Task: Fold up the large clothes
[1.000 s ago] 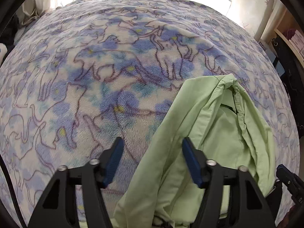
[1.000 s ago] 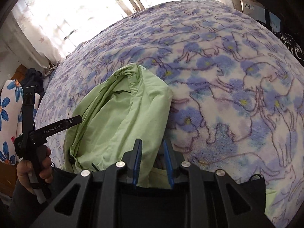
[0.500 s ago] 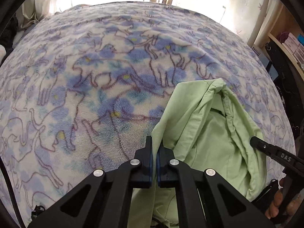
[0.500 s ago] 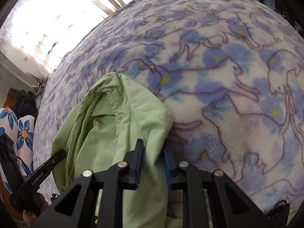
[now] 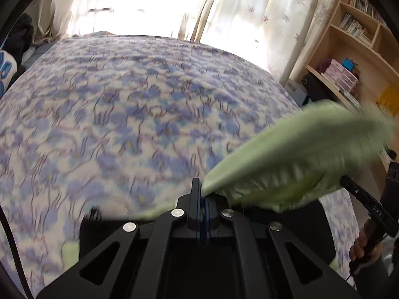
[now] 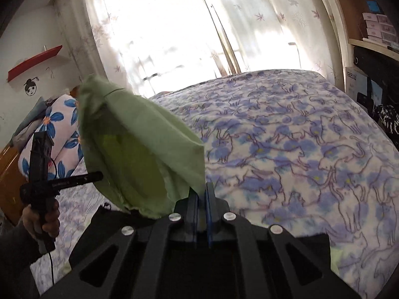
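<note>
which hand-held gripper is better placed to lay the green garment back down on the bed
Probably the right hand-held gripper. It is shut on the green garment, with open bedspread sharply in view ahead. The left hand-held gripper also pinches it, but its view is blurred.

White letters "DAS" stand on the black bar of the right-hand claw tool (image 5: 374,209), seen in the left wrist view beyond the right edge of the bed. In the right wrist view, the white cardboard box (image 6: 355,81) beside the bed's far right corner bears dark printed characters along its top, too small to read with certainty. The black bar of the left-hand claw tool (image 6: 67,182) carries pale lettering, blurred beyond reading.
</note>
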Demonstrator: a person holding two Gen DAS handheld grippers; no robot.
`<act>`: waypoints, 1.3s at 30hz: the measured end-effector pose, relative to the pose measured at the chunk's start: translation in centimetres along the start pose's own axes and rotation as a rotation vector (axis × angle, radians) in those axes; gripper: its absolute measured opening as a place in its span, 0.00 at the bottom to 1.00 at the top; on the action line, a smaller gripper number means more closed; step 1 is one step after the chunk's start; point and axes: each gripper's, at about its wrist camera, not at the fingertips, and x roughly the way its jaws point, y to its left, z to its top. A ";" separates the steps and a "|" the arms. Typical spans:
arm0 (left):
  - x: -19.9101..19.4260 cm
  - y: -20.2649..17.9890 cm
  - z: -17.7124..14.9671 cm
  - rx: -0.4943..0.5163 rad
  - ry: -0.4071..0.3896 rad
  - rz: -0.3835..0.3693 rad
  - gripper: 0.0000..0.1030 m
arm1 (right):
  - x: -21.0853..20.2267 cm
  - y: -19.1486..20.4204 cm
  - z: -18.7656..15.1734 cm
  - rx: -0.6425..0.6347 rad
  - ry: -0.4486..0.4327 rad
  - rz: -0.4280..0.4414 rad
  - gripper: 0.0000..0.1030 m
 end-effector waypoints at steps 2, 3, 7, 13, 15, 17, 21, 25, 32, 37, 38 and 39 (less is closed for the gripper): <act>-1.2 0.6 -2.4 0.000 0.037 0.002 0.01 | -1.3 0.3 -2.1 -0.013 0.073 -0.007 0.08; -1.9 0.9 -3.8 0.012 0.054 0.011 0.01 | -1.7 0.4 -3.0 -0.022 0.096 -0.016 0.09; -3.8 1.5 -8.6 0.042 0.144 0.026 0.02 | -3.8 1.3 -6.0 -0.084 0.171 -0.103 0.09; -6.3 1.7 -12.7 0.043 0.234 0.057 0.04 | -7.4 2.9 -7.4 -0.078 0.224 -0.091 0.09; -8.0 1.1 -13.5 0.049 0.240 0.036 0.04 | -9.1 4.2 -7.8 -0.076 0.230 -0.065 0.10; -9.5 0.2 -13.9 0.060 0.230 0.020 0.06 | -10.6 5.4 -8.2 -0.075 0.233 -0.031 0.13; -12.5 -1.7 -15.1 0.060 0.209 -0.041 0.16 | -12.7 7.7 -9.5 -0.058 0.235 0.040 0.32; -13.1 -2.9 -16.6 0.033 0.198 -0.094 0.24 | -12.3 8.7 -11.5 -0.041 0.261 0.074 0.32; -7.8 -1.8 -18.9 -0.149 0.178 -0.193 0.56 | -5.8 6.6 -16.3 0.097 0.335 0.091 0.32; -2.2 -0.6 -19.4 -0.292 0.170 -0.249 0.56 | -1.6 5.5 -17.7 0.162 0.329 0.107 0.32; -1.3 -0.5 -19.4 -0.310 0.168 -0.257 0.56 | -1.0 5.4 -17.7 0.164 0.321 0.106 0.32; -0.4 -0.4 -19.3 -0.320 0.164 -0.263 0.56 | -0.4 5.4 -17.8 0.167 0.317 0.107 0.32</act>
